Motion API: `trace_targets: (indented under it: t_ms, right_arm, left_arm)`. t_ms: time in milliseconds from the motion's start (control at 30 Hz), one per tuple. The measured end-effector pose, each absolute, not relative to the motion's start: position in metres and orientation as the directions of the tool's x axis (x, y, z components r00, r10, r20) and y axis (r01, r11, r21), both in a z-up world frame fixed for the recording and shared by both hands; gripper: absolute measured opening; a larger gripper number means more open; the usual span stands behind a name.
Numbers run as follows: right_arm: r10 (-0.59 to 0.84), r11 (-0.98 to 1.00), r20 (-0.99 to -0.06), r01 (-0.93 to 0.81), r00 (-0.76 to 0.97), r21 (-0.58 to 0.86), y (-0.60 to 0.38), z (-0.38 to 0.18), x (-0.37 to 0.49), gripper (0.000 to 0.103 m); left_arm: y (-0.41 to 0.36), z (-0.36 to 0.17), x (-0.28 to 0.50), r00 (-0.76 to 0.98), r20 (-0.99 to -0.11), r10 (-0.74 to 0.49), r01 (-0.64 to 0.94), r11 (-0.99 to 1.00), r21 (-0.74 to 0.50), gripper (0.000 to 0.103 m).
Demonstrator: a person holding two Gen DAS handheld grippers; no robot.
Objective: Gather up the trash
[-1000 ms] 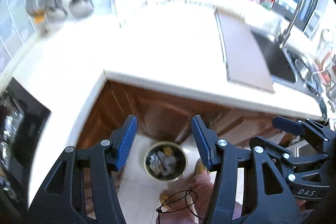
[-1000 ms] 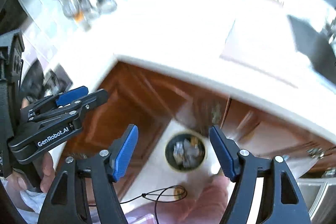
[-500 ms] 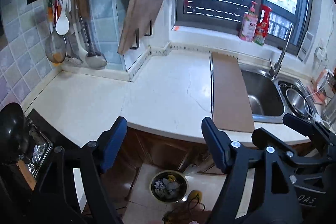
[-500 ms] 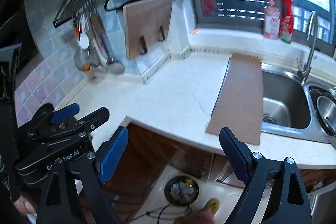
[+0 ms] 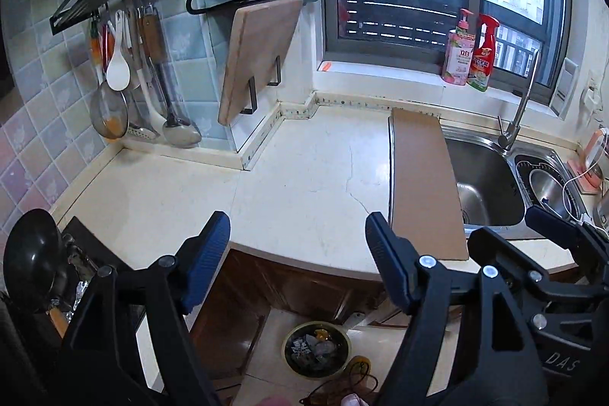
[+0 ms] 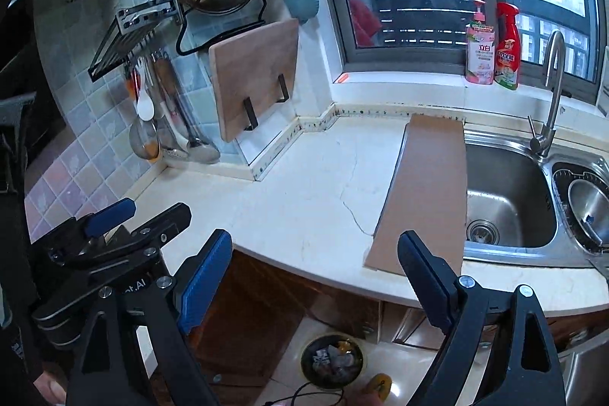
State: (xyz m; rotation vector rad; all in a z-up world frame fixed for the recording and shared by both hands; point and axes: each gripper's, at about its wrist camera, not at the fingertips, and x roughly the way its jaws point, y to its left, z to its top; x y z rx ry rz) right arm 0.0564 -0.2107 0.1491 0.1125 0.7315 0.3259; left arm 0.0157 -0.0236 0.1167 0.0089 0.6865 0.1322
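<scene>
Cracked cream stone counter; both tools, left and right, gape wide, holding nothing.

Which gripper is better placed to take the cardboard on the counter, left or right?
Right, probably. The cardboard lies just ahead of the right gripper, near its right finger. From the left gripper it sits off to the right, beyond the jaws. Both are open and empty.

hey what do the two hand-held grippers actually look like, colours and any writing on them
Both are black plastic frames with silver screws and ribbed blue pads on two fingers. The left hand-held gripper shows part of a white marking ending "ot.AI" on its body in the right wrist view. The right hand-held gripper bears "DAS" lettering. No sleeves show.
</scene>
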Motion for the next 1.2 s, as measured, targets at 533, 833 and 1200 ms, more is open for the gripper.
trace_targets:
  t_ms: [533,833,1200]
  right_arm:
    - [0.288,0.958,-0.642,-0.212,0.71,0.196,-0.229,0.152,0.09,0.09]
    - [0.287,0.958,-0.645,-0.211,0.708,0.194,-0.228,0.149,0.107,0.09]
    - [0.291,0.957,-0.653,-0.218,0.699,0.192,-0.217,0.142,0.126,0.09]
  left_arm:
    - [-0.034,0.114,0.054,0.75,-0.655,0.092,-0.099,0.995,0.027,0.071]
    - [-0.033,0.11,0.068,0.743,-0.663,0.095,-0.105,0.994,0.024,0.071]
    - [-0.029,0.106,0.083,0.73,-0.675,0.103,-0.112,0.993,0.03,0.071]
